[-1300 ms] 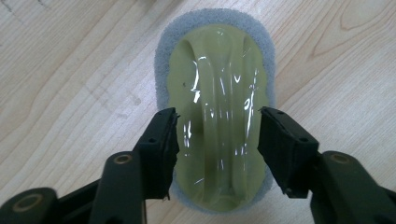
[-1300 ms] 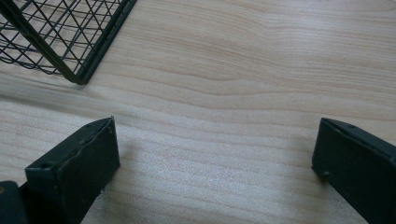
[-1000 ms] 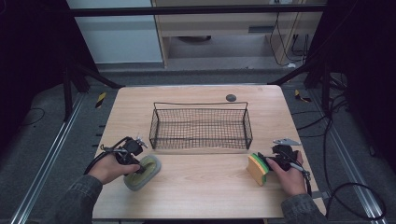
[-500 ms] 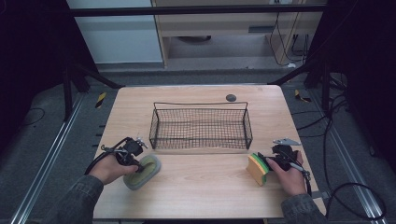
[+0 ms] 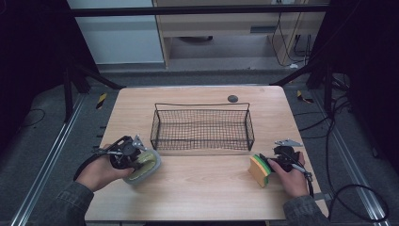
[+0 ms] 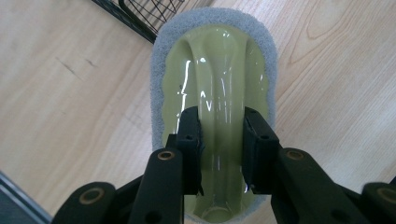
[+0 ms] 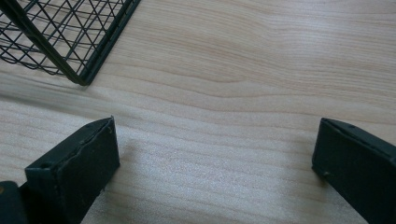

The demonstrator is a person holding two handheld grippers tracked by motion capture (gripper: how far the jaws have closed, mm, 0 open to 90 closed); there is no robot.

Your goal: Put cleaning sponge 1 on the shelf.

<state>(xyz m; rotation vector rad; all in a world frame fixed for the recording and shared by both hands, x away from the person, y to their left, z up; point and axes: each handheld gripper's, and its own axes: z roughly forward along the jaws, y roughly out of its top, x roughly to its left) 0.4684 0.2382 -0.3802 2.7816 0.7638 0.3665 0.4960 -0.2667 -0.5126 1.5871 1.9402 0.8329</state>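
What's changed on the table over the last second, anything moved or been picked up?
Nothing visibly changed. The left gripper keeps its fingers closed on the ridge handle of the green scrubber pad, just in front of the wire basket. The right gripper stays beside the yellow-green sponge, its jaws spread wide. A small dark disc lies behind the basket on the table, where it was.
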